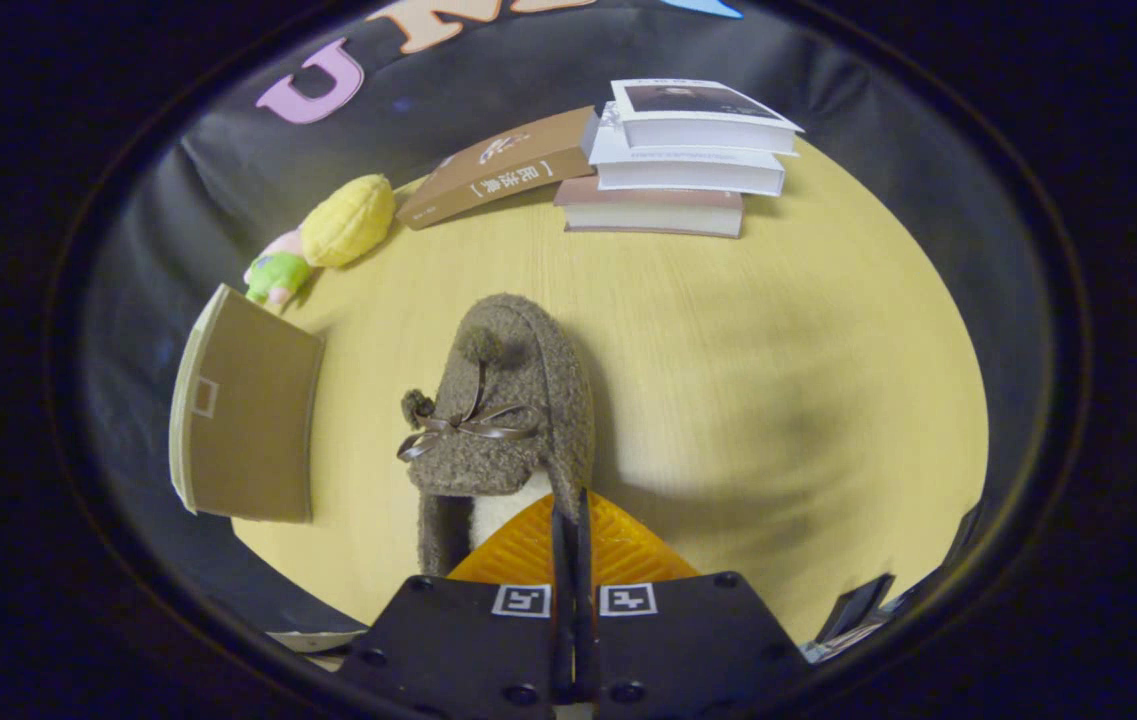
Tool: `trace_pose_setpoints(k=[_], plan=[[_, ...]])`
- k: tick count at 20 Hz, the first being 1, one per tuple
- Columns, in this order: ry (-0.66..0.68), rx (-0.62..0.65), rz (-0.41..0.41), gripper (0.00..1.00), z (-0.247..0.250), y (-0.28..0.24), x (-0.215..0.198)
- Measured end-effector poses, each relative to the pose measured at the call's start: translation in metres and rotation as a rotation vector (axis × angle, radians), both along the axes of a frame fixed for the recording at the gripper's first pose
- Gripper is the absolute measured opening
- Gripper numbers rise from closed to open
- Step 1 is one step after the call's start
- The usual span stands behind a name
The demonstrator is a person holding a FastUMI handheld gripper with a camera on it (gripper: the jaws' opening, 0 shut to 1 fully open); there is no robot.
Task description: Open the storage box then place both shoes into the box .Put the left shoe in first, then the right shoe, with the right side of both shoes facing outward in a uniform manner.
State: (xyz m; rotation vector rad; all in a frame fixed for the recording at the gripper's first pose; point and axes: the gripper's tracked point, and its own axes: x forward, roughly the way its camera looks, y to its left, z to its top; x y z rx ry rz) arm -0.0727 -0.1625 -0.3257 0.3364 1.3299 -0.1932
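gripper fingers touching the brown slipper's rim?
Touching. In the gripper view, the orange fingers are closed nearly together on the right rim of the brown fuzzy slipper, which runs straight down between them with no gap visible.

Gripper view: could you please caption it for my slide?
Gripper shut on a brown slipper's rim, box beside it.

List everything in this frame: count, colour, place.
slipper: 1, brown fuzzy with ribbon bow, its side wall clamped in the tongs
box: 1, cardboard brown, left of slipper at table edge
plush toy: 1, yellow, pink and green, beyond box
books: 4, three stacked, one brown leaning on the stack, far side of table
table: 1, pale wood
tongs: 1 pair, orange fingers on black body, shut on slipper
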Motion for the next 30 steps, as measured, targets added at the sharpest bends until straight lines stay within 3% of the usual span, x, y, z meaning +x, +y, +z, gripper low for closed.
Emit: trace_pose_setpoints(k=[8,23,30], plan=[[-0.086,0.091,-0.047,0.04,0.048,0.070,0.032],[-0.261,0.213,0.081,0.04,0.137,0.255,0.112],[-0.252,0.218,0.124,0.04,0.118,0.327,0.125]])
